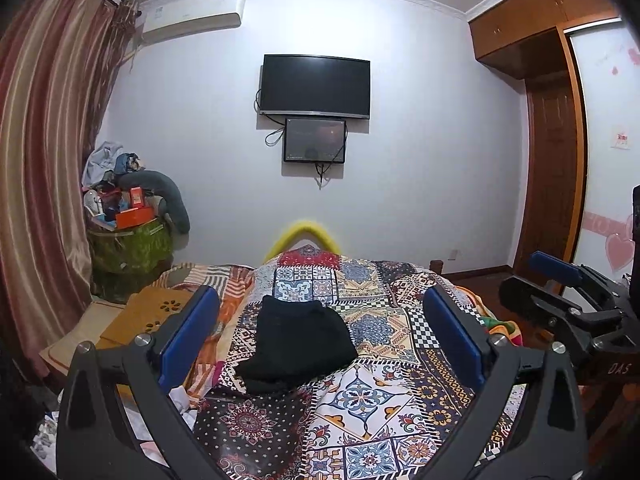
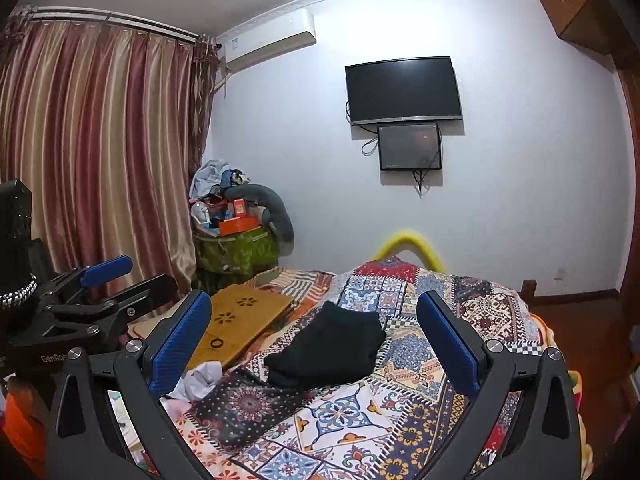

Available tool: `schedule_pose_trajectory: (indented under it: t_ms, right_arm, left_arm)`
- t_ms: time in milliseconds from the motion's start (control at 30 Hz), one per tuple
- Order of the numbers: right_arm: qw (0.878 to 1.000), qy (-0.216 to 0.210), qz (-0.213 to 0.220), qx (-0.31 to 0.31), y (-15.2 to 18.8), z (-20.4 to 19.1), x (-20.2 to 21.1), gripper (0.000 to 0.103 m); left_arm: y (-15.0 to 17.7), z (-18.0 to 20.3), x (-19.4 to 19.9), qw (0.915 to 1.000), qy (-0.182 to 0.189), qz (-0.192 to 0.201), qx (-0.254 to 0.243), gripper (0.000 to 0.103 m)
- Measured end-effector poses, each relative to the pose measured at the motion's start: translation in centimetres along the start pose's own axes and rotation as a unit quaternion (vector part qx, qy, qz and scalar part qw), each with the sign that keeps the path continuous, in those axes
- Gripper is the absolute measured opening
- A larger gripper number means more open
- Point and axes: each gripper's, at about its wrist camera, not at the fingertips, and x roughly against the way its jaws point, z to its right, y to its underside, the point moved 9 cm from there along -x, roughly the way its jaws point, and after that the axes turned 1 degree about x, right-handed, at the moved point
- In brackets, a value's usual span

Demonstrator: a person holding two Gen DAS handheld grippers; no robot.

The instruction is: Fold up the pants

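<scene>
Your left gripper [image 1: 320,336] and right gripper [image 2: 316,340] both gape wide, holding nothing, above folded black pants [image 1: 298,344] on the patterned bedspread [image 1: 372,396]

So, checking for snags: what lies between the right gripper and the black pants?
In the right wrist view, only patterned bedspread lies between the open right gripper and the folded black pants; nothing else sits there.

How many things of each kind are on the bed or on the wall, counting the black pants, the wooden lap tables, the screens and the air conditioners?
Black pants, folded on the bedspread: 1
Wooden lap tables: 1
Screens on the wall, large and small: 2
Air conditioners: 1
Total: 5
</scene>
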Motion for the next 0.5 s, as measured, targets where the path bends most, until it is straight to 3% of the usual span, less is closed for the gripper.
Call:
schedule_pose_trajectory:
  t_ms: [500]
  right_arm:
    - [1.0, 0.014, 0.002, -0.009, -0.21, 0.65, 0.38, 0.102]
  left_arm:
    - [0.12, 0.97, -0.08, 0.9999, 0.007, -0.003, -0.013, 0.103]
